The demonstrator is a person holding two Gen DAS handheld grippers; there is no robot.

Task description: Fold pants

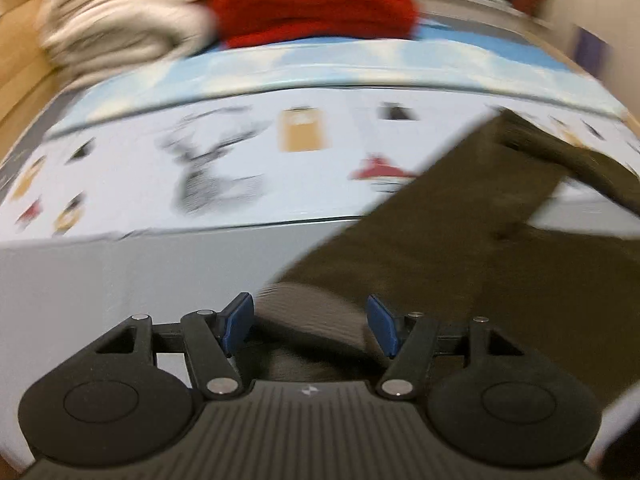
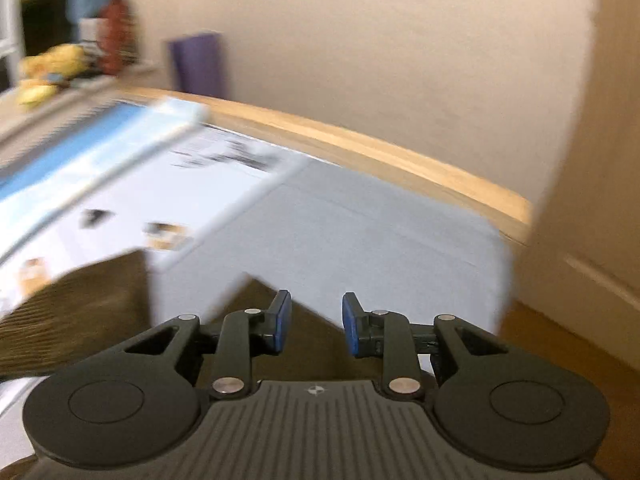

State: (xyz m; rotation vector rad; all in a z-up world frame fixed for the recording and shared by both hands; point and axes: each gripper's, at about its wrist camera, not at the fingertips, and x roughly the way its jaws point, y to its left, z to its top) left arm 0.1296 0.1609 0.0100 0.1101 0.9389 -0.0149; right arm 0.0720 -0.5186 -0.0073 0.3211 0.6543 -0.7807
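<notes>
On the bed, dark olive pants (image 1: 460,240) lie spread under both open tongs.

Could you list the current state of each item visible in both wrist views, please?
Pants: dark olive, lying on the bed, not gripped.
Left gripper: open, above the pants.
Right gripper: open, holding nothing.
Red garment: folded.
Cream garment: folded, beside the red one.
</notes>
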